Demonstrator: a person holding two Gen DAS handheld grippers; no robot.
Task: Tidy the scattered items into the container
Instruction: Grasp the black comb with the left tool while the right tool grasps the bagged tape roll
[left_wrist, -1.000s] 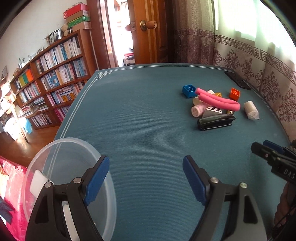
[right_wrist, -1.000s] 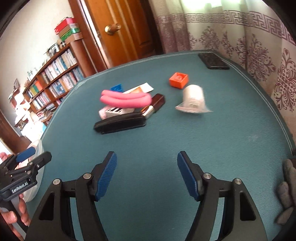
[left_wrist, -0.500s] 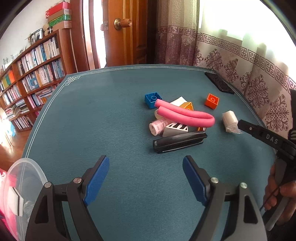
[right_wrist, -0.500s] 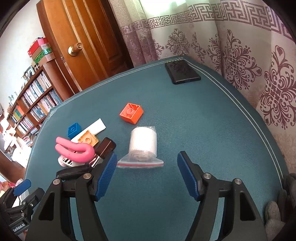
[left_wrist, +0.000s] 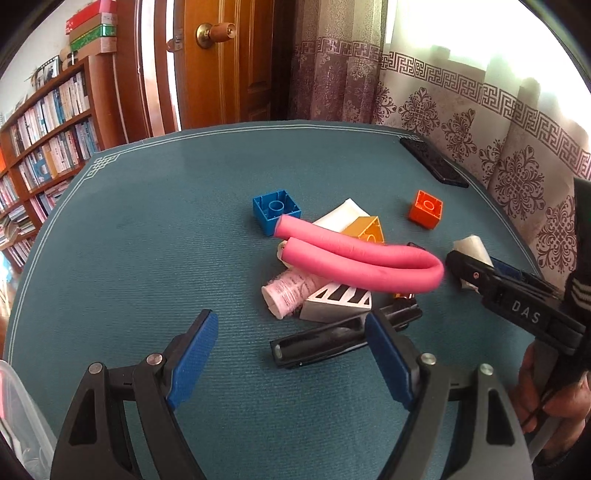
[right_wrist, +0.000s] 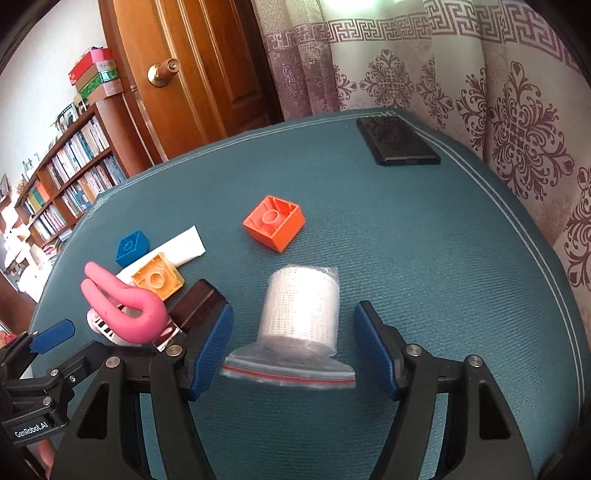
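White gauze roll in its plastic bag now sits right between the wide-open right gripper, which has moved in close, so it looks ready to grab, while the left gripper waits open near the pile.

"DAS" marks the right gripper; "GenRobot.AI" the left gripper.

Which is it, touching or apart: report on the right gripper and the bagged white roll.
Apart. The right wrist view shows the right gripper open, teal tablecloth visible between each pad and the bagged white roll.
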